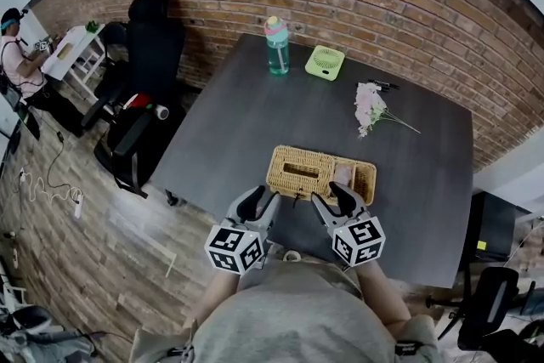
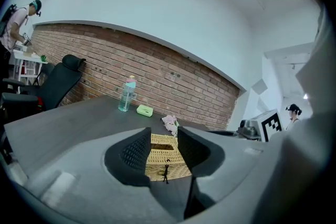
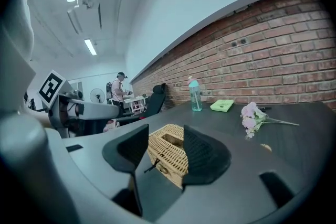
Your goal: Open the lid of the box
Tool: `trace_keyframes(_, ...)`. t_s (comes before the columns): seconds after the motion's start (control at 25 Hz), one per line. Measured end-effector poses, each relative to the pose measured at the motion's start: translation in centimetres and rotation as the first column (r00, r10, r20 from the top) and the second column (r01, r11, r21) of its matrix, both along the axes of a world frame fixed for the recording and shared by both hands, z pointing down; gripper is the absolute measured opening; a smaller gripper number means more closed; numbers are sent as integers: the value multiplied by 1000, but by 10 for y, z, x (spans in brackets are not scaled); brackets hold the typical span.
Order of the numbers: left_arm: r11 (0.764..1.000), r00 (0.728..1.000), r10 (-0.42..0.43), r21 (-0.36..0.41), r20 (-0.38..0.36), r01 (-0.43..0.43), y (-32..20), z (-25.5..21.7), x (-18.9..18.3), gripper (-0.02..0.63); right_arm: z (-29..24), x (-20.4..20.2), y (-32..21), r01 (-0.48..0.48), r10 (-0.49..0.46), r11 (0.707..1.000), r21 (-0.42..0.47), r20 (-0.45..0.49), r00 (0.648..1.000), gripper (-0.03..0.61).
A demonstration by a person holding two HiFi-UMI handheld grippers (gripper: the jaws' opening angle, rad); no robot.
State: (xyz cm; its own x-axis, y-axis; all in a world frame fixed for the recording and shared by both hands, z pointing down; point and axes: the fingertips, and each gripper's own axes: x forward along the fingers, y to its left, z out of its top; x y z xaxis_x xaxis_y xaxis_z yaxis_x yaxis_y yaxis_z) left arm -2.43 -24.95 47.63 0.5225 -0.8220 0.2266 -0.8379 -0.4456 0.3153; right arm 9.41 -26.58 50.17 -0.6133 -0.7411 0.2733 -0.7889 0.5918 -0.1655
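Note:
A woven wicker box (image 1: 319, 172) lies near the front edge of the dark table (image 1: 255, 106). Its lid is down, with a slot in the top and a small black latch (image 1: 295, 198) hanging at the front. My left gripper (image 1: 264, 201) and right gripper (image 1: 331, 198) hover side by side just short of the box's front face, both open and holding nothing. In the left gripper view the box (image 2: 163, 157) and its latch (image 2: 166, 170) show between the spread jaws of that gripper (image 2: 164, 152). The right gripper (image 3: 160, 152) frames the box (image 3: 169, 155) from its right corner.
At the table's far side stand a teal water bottle (image 1: 276, 47) and a small green case (image 1: 325, 62), with a pink flower sprig (image 1: 370, 106) and a black pen (image 1: 382, 85) to the right. A black office chair (image 1: 153, 38) stands to the left, and a person (image 1: 17, 55) sits far left.

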Motion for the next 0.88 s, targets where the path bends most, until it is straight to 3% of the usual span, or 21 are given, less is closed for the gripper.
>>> trace_keyframes(0.4,999,999,-34,-28,9,34,-6,7,-3,155,30,9,-14,28,-31,999,-24,-103,994,206)
trace_keyframes(0.88,997,999,-48,-52,19,49,-10,17,-1,155,68,11,-9,97,-105,994,-40,-272,957,207)
